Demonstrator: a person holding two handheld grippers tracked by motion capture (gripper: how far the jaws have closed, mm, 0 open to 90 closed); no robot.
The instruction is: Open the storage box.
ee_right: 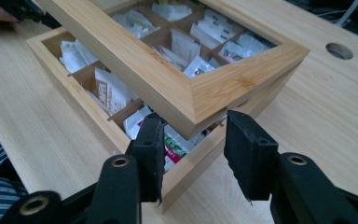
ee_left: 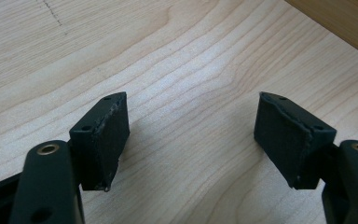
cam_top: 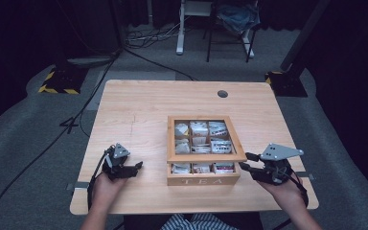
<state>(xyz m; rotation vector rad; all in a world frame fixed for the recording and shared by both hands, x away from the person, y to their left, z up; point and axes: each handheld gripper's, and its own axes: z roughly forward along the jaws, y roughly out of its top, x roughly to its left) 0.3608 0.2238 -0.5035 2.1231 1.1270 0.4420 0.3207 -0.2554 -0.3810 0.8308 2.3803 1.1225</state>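
**Tea box lid raised at its near right corner**

The wooden tea box (cam_top: 203, 181) sat right of centre on the table (cam_top: 134, 110), nearer the near edge, its "TEA" face pointing toward the person. Its long axis ran near to far, roughly square with the table edges. The framed lid (ee_right: 177, 88) was tilted, its near right corner lifted off the box so that tea bags (ee_right: 107, 91) showed in the compartments beneath.

The right gripper (ee_right: 193, 154) was at that corner, jaws either side of the lid's corner edge and drawn close. Whether the pads pressed on the wood could not be told.

The left gripper (ee_left: 191, 135) rested left of the box, jaws wide apart over bare table, holding nothing.
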